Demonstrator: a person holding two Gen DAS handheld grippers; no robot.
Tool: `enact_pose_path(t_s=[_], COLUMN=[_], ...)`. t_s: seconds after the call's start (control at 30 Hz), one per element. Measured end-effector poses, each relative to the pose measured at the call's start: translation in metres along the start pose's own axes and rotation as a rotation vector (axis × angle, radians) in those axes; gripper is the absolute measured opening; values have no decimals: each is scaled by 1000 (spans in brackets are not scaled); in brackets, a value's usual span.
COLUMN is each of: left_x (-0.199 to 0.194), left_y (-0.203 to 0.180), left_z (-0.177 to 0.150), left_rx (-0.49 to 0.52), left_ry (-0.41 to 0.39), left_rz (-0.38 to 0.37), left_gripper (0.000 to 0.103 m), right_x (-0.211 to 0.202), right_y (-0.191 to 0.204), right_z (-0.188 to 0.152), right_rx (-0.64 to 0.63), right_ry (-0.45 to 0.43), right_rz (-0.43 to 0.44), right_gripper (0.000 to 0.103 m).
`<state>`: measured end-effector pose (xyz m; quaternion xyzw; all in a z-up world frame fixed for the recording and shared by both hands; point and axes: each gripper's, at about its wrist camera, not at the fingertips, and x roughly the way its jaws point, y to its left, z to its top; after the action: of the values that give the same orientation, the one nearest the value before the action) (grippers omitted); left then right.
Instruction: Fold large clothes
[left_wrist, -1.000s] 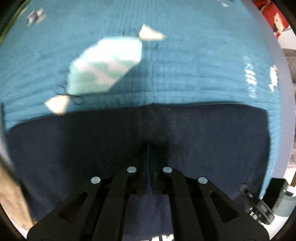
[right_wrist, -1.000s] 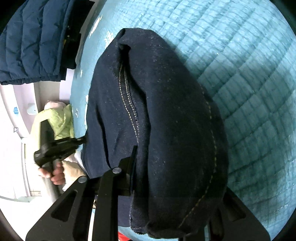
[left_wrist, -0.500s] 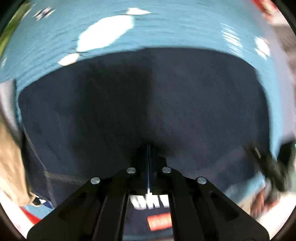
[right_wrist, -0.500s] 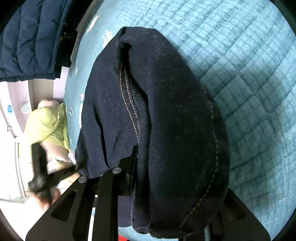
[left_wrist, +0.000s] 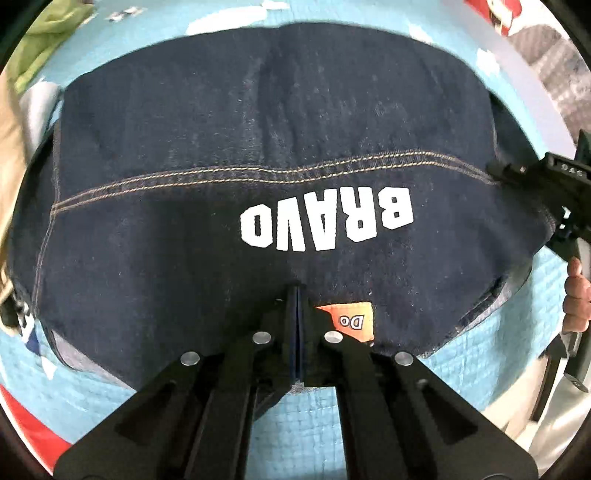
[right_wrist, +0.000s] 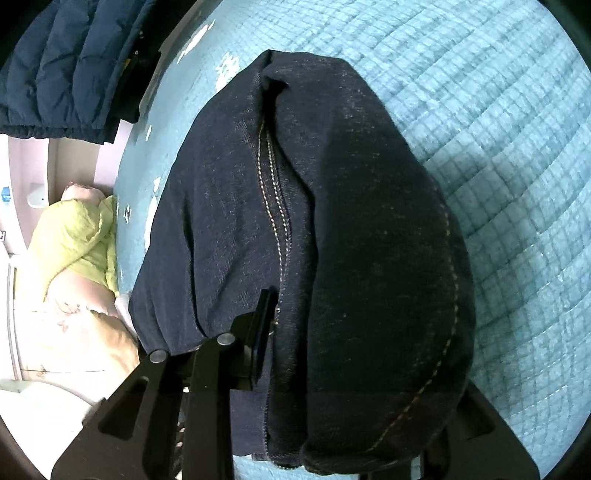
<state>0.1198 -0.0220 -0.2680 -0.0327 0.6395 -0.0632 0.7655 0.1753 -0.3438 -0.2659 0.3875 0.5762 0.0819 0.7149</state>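
Garment: I have a dark denim garment (left_wrist: 258, 155) lying folded on the quilted teal bedspread (left_wrist: 306, 424), tan double stitching across it.
Left gripper: my left gripper (left_wrist: 297, 295) has its jaws pressed together on the near edge of the denim, a thin fold of cloth pinched between them.
Right gripper: my right gripper (right_wrist: 295, 321) shows one finger (right_wrist: 264, 332) flat against the denim; the other is buried under the fold draped over it, so I read it as clamped on the cloth.
Only in the left view: white "BRAVO" lettering (left_wrist: 327, 219), upside down to me, and an orange label (left_wrist: 349, 319) just beside my fingertips. The right gripper's black body (left_wrist: 554, 184) meets the garment's right edge, with the person's hand (left_wrist: 576, 295) below it.
Only in the right view: the denim bulges up in a thick roll with a seam (right_wrist: 275, 206) running along it. A navy puffer jacket (right_wrist: 70, 62) sits at top left, a lime-green garment (right_wrist: 74, 236) at the left, both off the bedspread edge.
Where it lies: the denim rests on the bedspread, held at two edges.
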Motion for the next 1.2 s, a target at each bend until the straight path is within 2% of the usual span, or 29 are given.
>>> enact_pose_path(t_s=[0.1, 0.17, 0.3, 0.33, 0.4, 0.63, 0.77, 0.93, 1.03, 1.2], left_x=[-1, 3, 9, 11, -4, 1, -11, -48, -64, -81], left_y=[1, 5, 8, 11, -7, 1, 25, 75, 119, 186], left_z=[-3, 5, -10, -9, -14, -31, -35, -57, -74, -106], left_rx=[4, -19, -15, -23, -22, -11, 16, -19, -82, -255], left_ry=[-6, -25, -45, -51, -65, -104, -106, -113, -118, -121], left_rz=[1, -5, -4, -10, -14, -61, -96, -145, -166, -109], left_gripper=[0, 0, 0, 0, 0, 1, 1, 3, 3, 3], right_x=[-5, -11, -33, -39, -51, -69, -61, -36, -4, 59], right_y=[3, 17, 44, 53, 78, 169, 213, 263, 288, 316], right_z=[-3, -10, -26, -30, -41, -85, -108, -137, -155, -185], right_rx=[-8, -64, -130, -145, -196, -388, -490, -612, -694, -800], right_ry=[-24, -57, -105, -114, -128, -116, -96, -72, -33, 34], right_rz=[-22, -28, 52, 72, 118, 120, 62, -14, -69, -168], right_gripper=[24, 16, 14, 13, 13, 13, 13, 14, 15, 17])
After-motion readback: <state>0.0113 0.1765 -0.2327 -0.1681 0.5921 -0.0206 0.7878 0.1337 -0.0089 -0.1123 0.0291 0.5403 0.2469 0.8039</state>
